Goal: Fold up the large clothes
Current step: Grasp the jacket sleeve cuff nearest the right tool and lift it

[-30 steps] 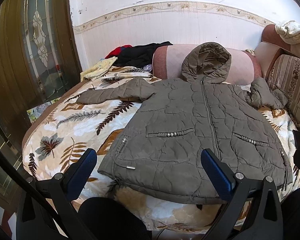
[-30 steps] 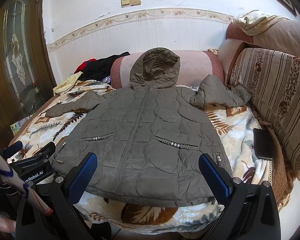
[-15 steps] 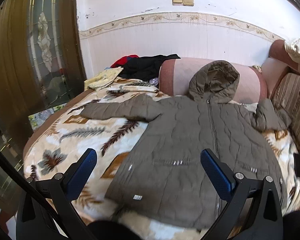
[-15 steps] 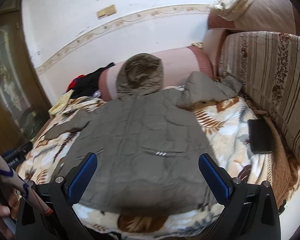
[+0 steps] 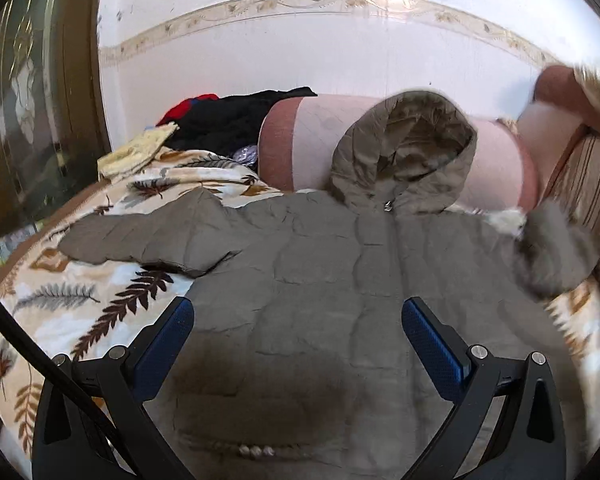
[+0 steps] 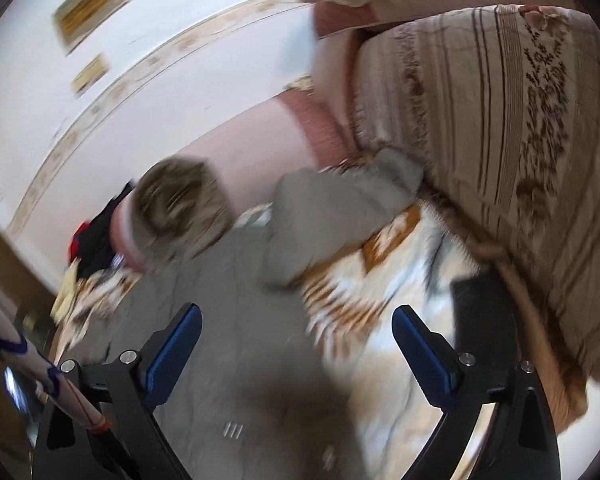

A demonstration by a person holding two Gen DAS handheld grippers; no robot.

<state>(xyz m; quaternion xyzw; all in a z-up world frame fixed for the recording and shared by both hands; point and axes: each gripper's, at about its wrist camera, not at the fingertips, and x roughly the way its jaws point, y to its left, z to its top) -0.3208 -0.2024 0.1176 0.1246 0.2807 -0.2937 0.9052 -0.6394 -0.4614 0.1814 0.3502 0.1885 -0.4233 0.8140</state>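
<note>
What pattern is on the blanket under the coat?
Leaves and feathers, brown and grey on cream blanket; clearest in the left wrist view.

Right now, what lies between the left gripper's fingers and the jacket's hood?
Left wrist view: only the jacket's own quilted, zipped front lies before the hood.

Grey-olive quilted jacket (image 5: 340,280), cream leaf-print blanket (image 5: 80,304), pink bolster (image 5: 316,140), brown-striped floral cushion (image 6: 500,120)

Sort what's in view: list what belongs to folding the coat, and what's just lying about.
For the job: olive hooded jacket, left gripper, right gripper, both open.

Lying about: black clothes, red garment, yellow cloth, pink bolster, dark flat object.
</note>
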